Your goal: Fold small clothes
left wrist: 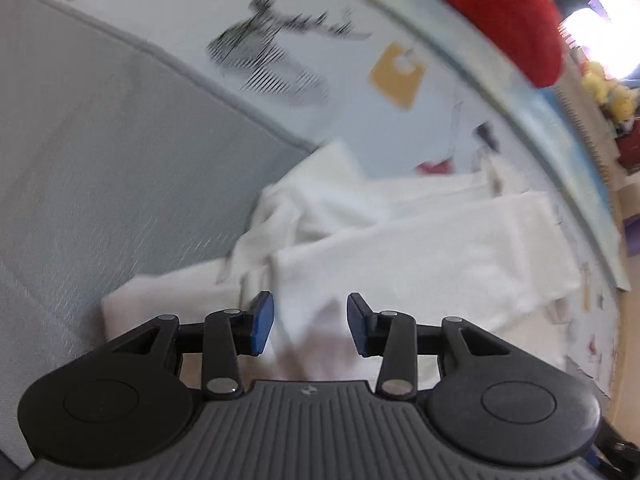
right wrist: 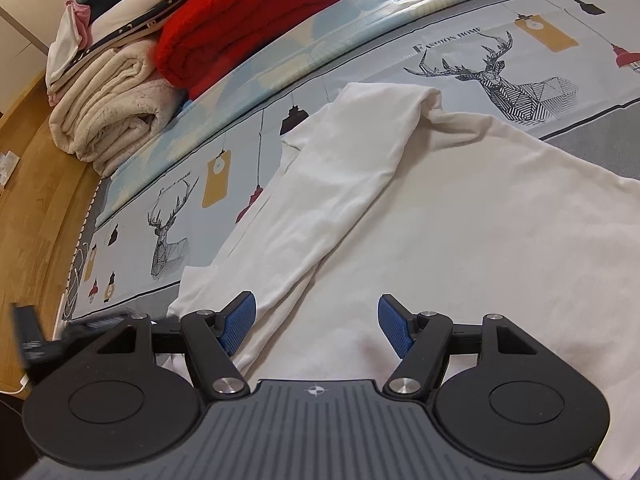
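A white long-sleeved garment [right wrist: 460, 216] lies spread on the printed bed cover, with one sleeve [right wrist: 332, 184] folded diagonally across its body. My right gripper [right wrist: 316, 326] is open and empty just above the garment, near the sleeve's lower end. In the blurred left wrist view the same white garment [left wrist: 420, 256] lies bunched ahead. My left gripper [left wrist: 310, 324] is open, low over the cloth, with a fold of white fabric between its blue pads [left wrist: 262, 322]; the pads are apart from it.
The bed cover has deer and lantern prints [right wrist: 504, 76] and a grey field [left wrist: 100, 160]. A folded red blanket [right wrist: 248, 20], cream blankets [right wrist: 108, 116] and more stacked bedding sit at the far left. Wooden floor [right wrist: 36, 184] lies beyond the bed's edge.
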{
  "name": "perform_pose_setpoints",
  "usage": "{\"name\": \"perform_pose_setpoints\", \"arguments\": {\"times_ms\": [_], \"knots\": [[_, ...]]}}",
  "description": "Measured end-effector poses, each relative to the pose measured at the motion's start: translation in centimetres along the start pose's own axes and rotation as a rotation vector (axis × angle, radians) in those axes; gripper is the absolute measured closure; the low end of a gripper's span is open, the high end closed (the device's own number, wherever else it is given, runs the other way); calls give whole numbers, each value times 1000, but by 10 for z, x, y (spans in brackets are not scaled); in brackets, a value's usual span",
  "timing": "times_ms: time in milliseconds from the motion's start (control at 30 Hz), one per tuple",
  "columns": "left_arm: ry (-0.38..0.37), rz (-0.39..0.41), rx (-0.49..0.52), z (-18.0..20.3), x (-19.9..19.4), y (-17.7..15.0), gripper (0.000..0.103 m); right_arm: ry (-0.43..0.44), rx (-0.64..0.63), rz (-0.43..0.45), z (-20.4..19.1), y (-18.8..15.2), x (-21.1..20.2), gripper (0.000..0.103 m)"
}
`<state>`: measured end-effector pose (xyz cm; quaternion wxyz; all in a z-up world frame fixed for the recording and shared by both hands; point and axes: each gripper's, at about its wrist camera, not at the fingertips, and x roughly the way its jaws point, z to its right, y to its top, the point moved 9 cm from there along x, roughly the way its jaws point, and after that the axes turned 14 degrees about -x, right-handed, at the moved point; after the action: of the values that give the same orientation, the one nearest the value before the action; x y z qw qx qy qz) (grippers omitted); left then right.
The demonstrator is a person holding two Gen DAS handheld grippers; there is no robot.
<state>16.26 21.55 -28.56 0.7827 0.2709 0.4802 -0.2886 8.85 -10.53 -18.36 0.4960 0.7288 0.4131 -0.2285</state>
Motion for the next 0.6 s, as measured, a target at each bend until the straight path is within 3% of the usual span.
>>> {"name": "perform_pose_setpoints", "arguments": {"times_ms": [233, 267, 300, 333, 500, 600], "knots": [[10, -28, 12, 2, 14, 1, 50, -19, -9, -3, 6, -3, -1, 33], [24, -24, 15, 3, 16, 1, 55, -22, -1, -7, 7, -4, 0, 33], [35, -11, 20, 6, 14, 2, 81, -23, 12, -10, 9, -5, 2, 33], [42, 12, 34, 7, 9, 2, 93, -23, 21, -11, 10, -5, 2, 33], [-100, 94, 20, 23, -49, 5, 97, -29, 19, -1, 12, -8, -1, 33], [-79, 147, 25, 16, -66, 12, 97, -37, 28, 3, 18, -5, 0, 33]]}}
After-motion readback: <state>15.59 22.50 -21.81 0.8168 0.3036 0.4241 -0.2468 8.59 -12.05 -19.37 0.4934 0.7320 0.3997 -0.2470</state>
